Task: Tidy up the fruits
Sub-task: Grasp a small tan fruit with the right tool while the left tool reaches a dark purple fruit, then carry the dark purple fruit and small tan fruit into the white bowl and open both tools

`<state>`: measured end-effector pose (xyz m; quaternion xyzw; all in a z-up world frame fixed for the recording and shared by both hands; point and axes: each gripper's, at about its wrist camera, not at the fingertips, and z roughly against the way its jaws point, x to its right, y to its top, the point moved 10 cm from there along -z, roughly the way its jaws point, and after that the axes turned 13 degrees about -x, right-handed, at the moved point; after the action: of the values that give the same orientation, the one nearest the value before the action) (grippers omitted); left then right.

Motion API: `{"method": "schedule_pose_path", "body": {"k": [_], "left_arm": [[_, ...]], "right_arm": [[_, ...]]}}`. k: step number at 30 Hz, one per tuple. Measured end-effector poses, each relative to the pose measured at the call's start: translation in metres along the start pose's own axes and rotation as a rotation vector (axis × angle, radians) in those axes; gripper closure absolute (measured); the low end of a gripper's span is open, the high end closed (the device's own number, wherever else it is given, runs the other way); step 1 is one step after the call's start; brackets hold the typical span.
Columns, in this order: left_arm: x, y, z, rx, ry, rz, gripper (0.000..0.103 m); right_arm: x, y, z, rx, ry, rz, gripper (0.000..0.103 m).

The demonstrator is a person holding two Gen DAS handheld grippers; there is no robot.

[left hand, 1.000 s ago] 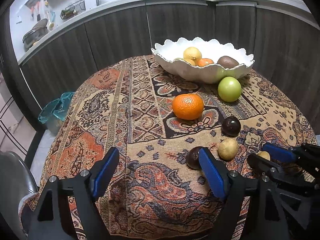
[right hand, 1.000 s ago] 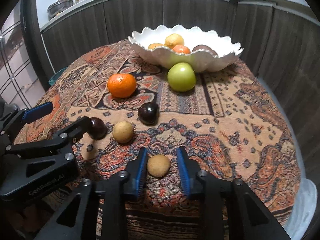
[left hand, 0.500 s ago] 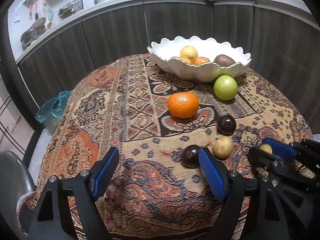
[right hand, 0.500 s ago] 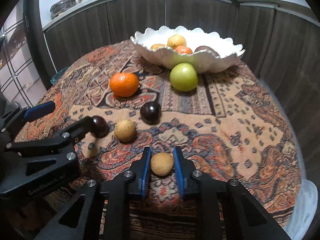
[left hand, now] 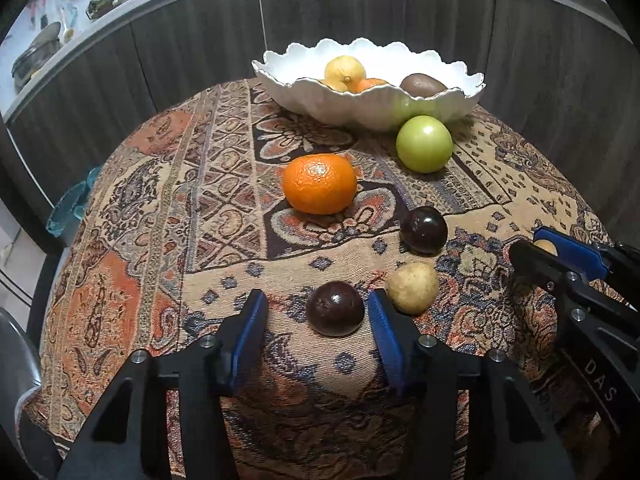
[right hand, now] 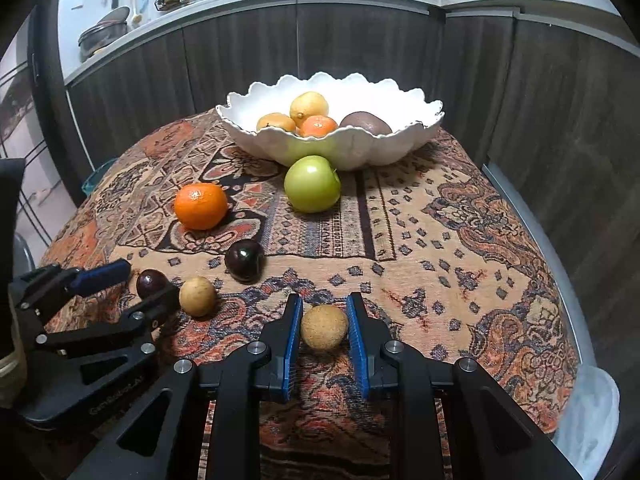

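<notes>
low in the frame, the right hand-held gripper (right hand: 323,334) clenches a tan fruit (right hand: 324,327) for the white bowl (right hand: 356,152), while the left hand-held gripper (left hand: 316,312) is closing around a dark fruit (left hand: 335,308), pads not touching, on the desk (left hand: 160,240).

A woven, matt patterned cloth (left hand: 168,208) covers the desk. At its 12 o'clock edge, a glossy white ceramic bowl (left hand: 360,108). The orange (left hand: 319,183) shows dimpled, shiny peel; the green apple (right hand: 312,184) is smooth and glossy; the brown fruit (right hand: 323,327) looks rough and dull.
</notes>
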<state>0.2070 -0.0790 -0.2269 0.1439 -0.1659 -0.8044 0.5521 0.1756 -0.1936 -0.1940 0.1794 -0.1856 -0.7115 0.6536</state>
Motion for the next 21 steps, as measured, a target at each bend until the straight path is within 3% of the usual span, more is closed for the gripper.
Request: {"method": "schedule_pose_path", "body": {"k": [3,6,21], "left_arm": [[0.003,0.001,0.0,-0.001,-0.013,-0.007,0.06],[0.009,0.001,0.001,0.001,-0.023,-0.034,0.075],[0.011,0.008,0.02,0.042,-0.013,-0.045,0.076]], "right_arm": [[0.001,0.0,-0.001,-0.003,0.006,-0.005,0.079],[0.001,0.0,-0.001,-0.005,0.01,-0.01,0.079],[0.007,0.007,0.016,0.029,-0.012,-0.021,0.079]]}}
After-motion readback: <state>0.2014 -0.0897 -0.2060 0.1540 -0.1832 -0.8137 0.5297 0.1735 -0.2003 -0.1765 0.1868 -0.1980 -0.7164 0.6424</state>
